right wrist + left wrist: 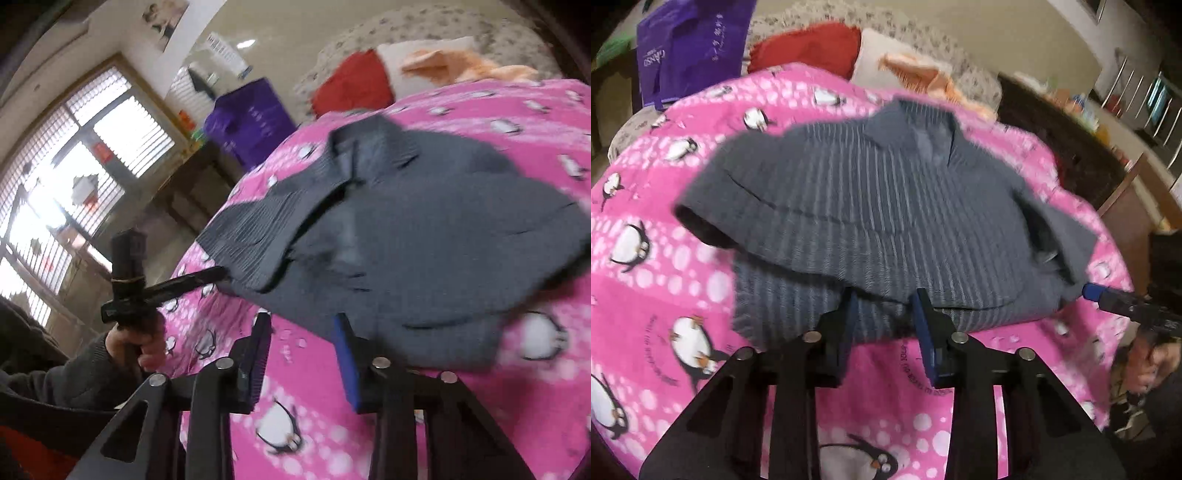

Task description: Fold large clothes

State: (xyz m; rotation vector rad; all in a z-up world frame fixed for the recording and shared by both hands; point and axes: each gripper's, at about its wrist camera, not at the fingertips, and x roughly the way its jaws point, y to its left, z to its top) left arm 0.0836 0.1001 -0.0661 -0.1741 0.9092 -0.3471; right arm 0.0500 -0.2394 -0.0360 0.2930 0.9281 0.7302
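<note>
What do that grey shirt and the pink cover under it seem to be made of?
The grey shirt looks like a soft, matte woven or knitted cloth: fine pale stripes run down it, it has a collar, and it drapes in loose folds. The pink cover looks like thin printed fabric, perhaps cotton or polyester, with penguins and white dots printed flat on it. Motion blur leaves the exact weave open.

Perhaps "GANSO" on purple bag (690,48)
</note>
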